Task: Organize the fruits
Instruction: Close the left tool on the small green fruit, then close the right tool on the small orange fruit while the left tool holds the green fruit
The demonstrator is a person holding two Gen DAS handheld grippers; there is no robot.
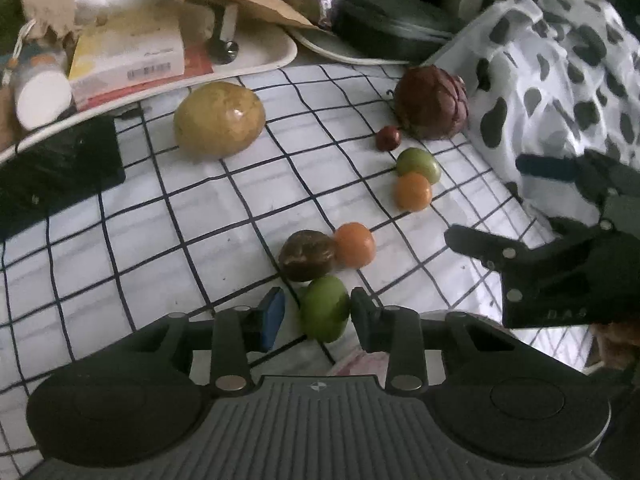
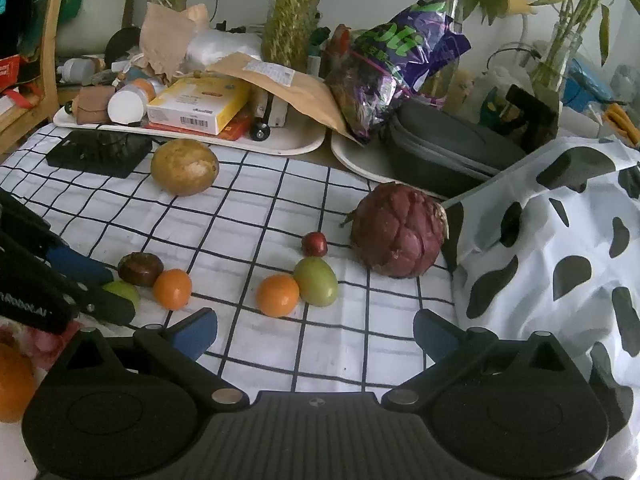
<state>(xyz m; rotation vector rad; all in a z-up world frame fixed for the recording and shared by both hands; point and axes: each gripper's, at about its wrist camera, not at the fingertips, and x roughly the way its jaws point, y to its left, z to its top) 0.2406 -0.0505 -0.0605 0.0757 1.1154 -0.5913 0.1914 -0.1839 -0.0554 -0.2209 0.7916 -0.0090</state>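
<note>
On the checked counter (image 2: 256,216), the left tongs (image 1: 316,312) sit at the near left, narrowed around a green fruit (image 1: 324,308); the right finger touches it and the left pad stands just off it, so the grip is not yet firm. Just beyond lie a brown fruit (image 1: 307,255) and an orange (image 1: 354,245), so a skewed squeeze could squirt the green one into them and scatter the cluster. Further right, the right tongs (image 2: 316,334) hover wide open and hold nothing, near a second orange (image 2: 277,295) and a green fruit beside it, which they could nudge.
</note>
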